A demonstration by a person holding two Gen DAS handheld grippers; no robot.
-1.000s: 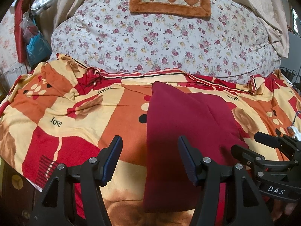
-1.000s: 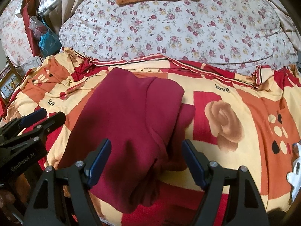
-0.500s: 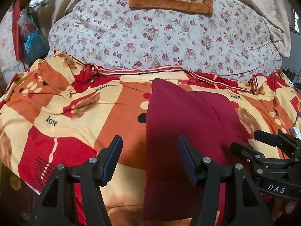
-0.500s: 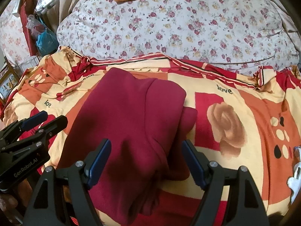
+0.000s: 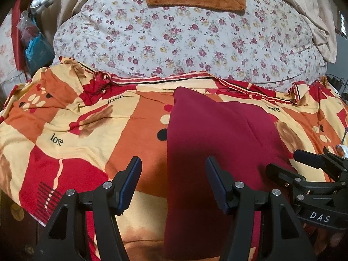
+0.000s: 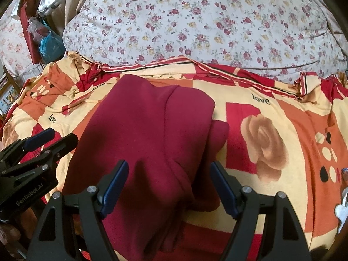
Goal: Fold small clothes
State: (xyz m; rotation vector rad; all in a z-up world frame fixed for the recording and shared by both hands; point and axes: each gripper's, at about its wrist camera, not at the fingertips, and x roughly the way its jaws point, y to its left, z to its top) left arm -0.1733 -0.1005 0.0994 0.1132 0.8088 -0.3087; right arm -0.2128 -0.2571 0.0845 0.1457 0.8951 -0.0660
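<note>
1. Left wrist view: our left gripper (image 5: 173,180) hovers with fingers apart over the left edge of the maroon garment (image 5: 217,143), gripping nothing.
2. Our right gripper (image 6: 168,184) is likewise spread and empty above the garment, which lies folded on the patterned bedsheet (image 6: 282,130).

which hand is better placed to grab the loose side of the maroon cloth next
Right, probably. The right tool hangs open directly over the maroon cloth and its loose layered edge; the left tool straddles only its left border, mostly over the bedsheet.

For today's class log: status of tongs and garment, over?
Left tongs and right tongs open, empty. Dark red folded cloth garment flat on patterned bedsheet. Nothing obstructing.
</note>
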